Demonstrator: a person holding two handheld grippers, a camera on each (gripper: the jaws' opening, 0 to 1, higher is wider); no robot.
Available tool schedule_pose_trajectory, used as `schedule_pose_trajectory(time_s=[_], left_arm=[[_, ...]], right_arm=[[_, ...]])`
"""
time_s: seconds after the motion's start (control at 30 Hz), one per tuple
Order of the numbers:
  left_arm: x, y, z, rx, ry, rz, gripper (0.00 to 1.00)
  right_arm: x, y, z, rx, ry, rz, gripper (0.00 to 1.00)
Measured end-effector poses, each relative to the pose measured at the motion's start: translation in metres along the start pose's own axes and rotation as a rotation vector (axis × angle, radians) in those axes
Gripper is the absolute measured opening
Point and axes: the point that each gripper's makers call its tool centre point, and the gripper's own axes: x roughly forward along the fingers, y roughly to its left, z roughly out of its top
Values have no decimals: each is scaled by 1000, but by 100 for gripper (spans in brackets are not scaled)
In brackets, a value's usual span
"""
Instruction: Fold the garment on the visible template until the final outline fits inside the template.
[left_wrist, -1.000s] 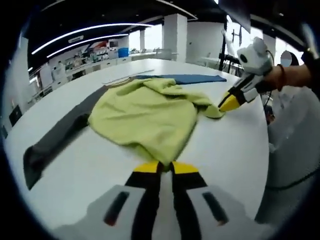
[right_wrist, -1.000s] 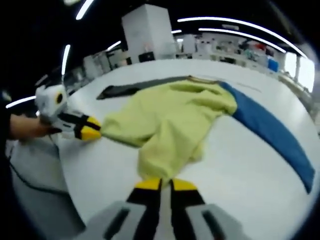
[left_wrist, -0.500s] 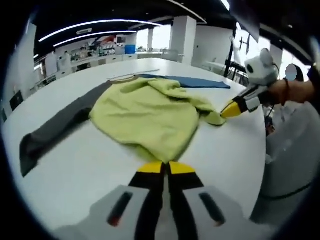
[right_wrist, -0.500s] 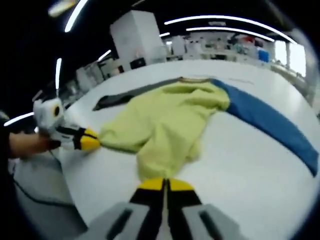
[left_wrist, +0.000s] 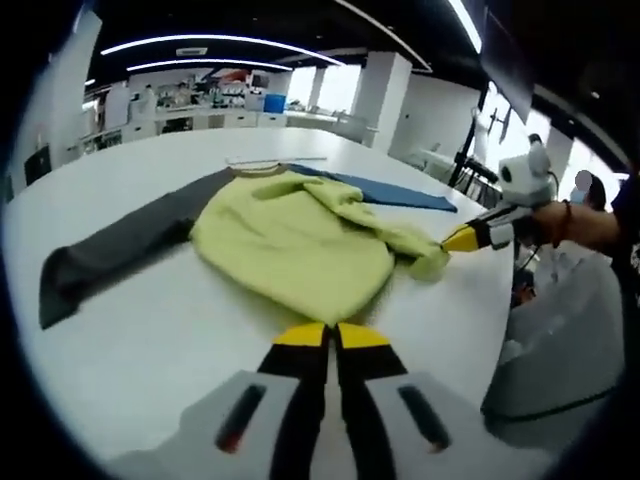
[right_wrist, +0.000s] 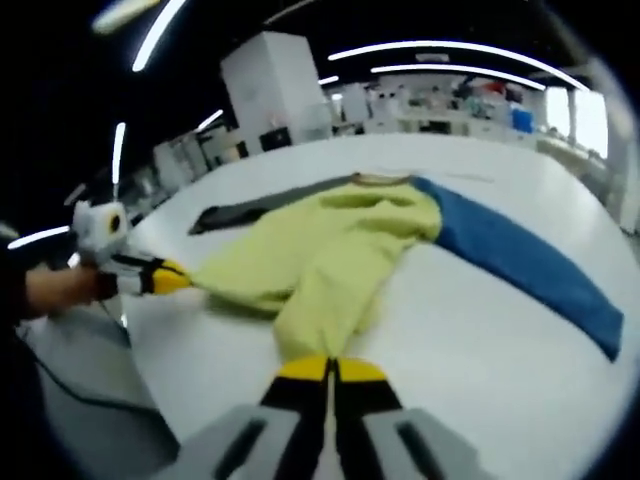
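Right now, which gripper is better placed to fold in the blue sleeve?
Right, probably. The blue sleeve stretches out on the right gripper side; the left gripper pinches the far corner of the yellow garment, nearer the grey sleeve. Both must release the hem first.

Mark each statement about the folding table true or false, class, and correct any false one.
1. The garment's body is yellow-green. True.
2. One sleeve is red. False: it is blue.
3. The other sleeve is dark grey. True.
4. The right gripper hangs clear of the garment. False: its yellow tips meet the hem.
5. The table is black. False: it is white.
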Motion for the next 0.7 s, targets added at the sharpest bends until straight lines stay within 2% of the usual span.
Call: schedule_pose_trajectory(time_s=[0.23, 0.3, 0.5, 0.7], left_arm=[[-15, 7, 13, -20, -22, 16, 0], [-19, 11, 16, -49, -33, 31, 0], [-32, 25, 11, -106, -32, 51, 0], [-40, 32, 5, -125, 2, 84, 0]], right_arm=[[-19, -13, 7, -24, -15, -52, 0], [-22, -18, 6, -25, -10, -64, 0], [-35, -29, 3, -5, -13, -93, 0], [-42, -35, -6, 5, 11, -118, 0]])
